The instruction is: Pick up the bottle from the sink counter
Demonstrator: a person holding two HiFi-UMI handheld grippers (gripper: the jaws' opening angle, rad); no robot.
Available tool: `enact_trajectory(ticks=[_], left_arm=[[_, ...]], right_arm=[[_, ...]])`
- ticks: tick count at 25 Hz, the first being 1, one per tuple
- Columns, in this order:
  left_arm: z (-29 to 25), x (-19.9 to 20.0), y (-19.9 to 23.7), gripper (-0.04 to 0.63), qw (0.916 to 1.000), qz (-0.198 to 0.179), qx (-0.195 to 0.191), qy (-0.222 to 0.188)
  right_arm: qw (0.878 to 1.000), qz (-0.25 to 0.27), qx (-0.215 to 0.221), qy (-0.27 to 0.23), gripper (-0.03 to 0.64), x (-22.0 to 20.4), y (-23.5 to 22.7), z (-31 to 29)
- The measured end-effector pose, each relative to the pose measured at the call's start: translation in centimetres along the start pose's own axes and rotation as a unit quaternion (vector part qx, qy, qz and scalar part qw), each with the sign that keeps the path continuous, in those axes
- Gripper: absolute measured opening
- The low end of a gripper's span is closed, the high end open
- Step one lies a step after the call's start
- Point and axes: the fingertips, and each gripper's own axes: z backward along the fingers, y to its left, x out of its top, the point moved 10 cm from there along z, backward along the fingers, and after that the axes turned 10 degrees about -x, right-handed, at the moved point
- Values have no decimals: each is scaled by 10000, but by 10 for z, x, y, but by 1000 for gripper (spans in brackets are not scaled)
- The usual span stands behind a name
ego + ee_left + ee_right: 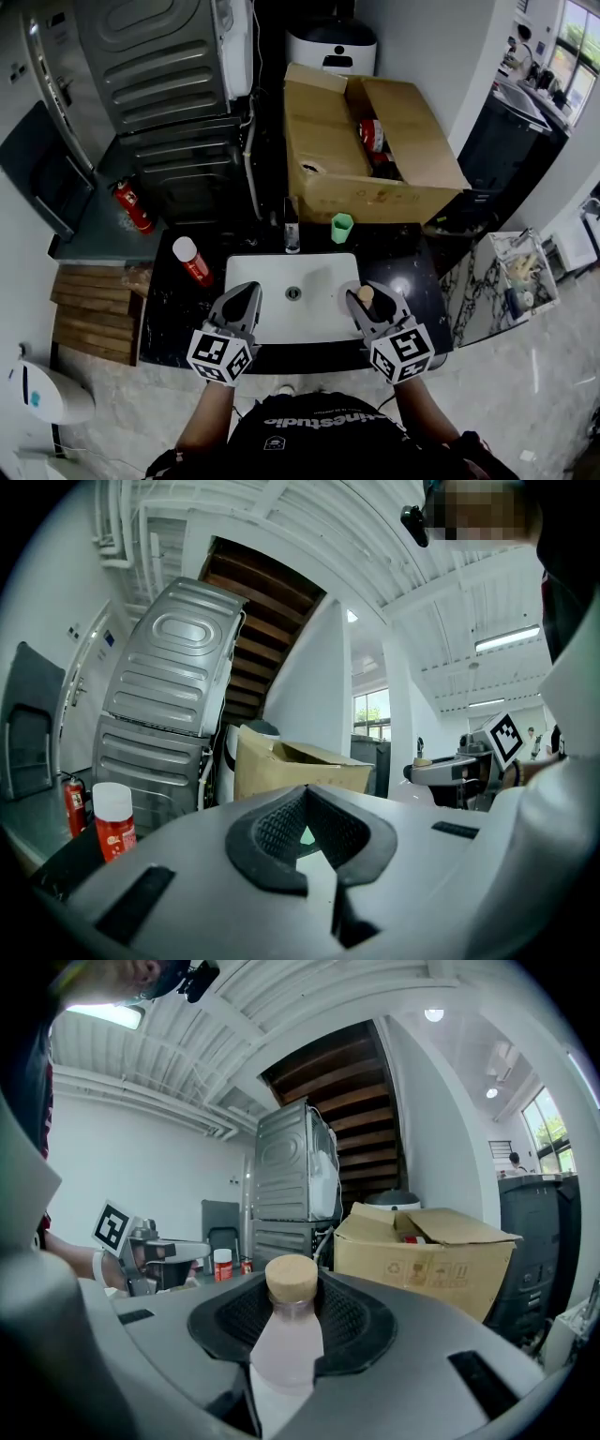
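Bottle [284, 1340], cork-capped and pale pink, stands upright between the right gripper's [367, 305] pads, which pinch it over the near right of the sink counter [417, 272]. Whether it clears the counter is unclear. The left gripper [246, 300], pressed together on nothing, sits well left. No label reads on the bottle; 1 far cardboard box [375, 159] bears recycling marks.

Head view looks down; gripper views share box [427, 1246].

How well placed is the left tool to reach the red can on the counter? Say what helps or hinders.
Probably yes: the red can stands just ahead and to the left of the left tool, with nothing between them. Its jaws are together and empty, so they must open first.
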Motion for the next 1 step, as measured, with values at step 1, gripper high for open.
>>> enact_trajectory(ticks=[1], left_arm=[[0, 0, 0, 14, 10000, 2, -3, 2]], right_arm=[[10000, -2, 3, 2, 164, 0, 0, 0]])
